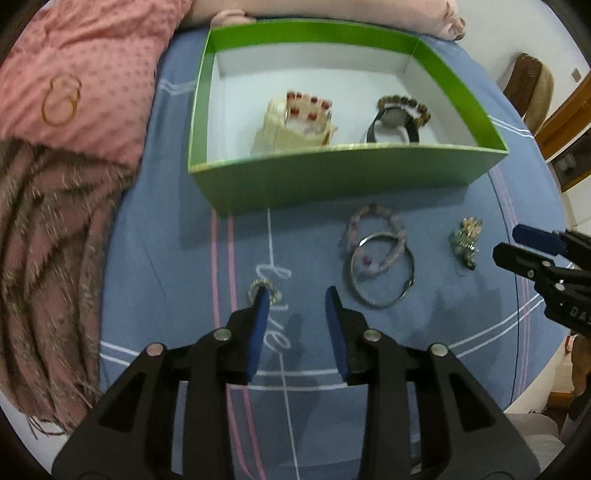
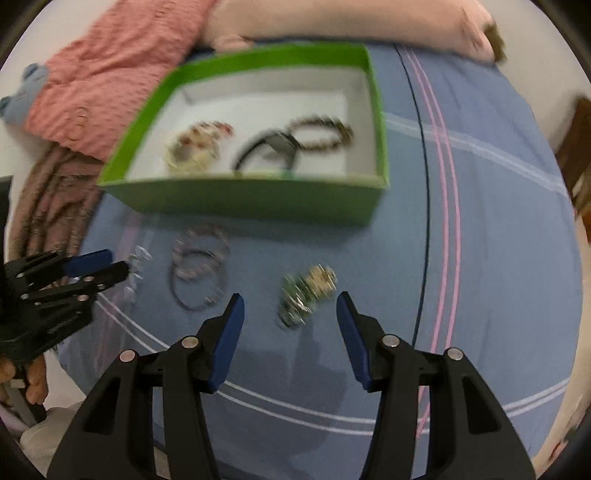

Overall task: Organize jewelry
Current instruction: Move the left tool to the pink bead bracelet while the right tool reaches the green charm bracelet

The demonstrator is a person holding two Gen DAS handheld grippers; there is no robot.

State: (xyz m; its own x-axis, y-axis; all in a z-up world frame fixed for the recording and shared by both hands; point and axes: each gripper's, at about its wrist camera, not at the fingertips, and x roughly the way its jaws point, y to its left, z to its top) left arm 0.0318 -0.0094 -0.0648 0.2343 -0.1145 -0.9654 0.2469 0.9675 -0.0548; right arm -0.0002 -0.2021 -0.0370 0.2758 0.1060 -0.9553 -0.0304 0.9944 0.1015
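Observation:
A green box [image 1: 332, 177] with a white inside stands on the blue sheet. It holds a cream bracelet with red beads [image 1: 295, 122] and a black-strapped watch with a beaded bracelet [image 1: 399, 118]. In front of the box lie a pink bead bracelet [image 1: 373, 236], a silver bangle [image 1: 382, 275], a small gold ring [image 1: 264, 291] and a green-gold brooch [image 1: 465, 240]. My left gripper [image 1: 297, 299] is open with nothing between its pads; the ring lies just behind its left fingertip. My right gripper [image 2: 290, 302] hangs open above the brooch [image 2: 308, 295], whose pads do not touch it.
A pink blanket [image 1: 92, 55] with two gold hoops [image 1: 61, 99] and a fringed brown scarf [image 1: 48, 258] lie left of the box. A pink pillow [image 2: 351, 26] lies behind it. The bed's edge runs close at the right, with wooden furniture [image 1: 528, 85] beyond.

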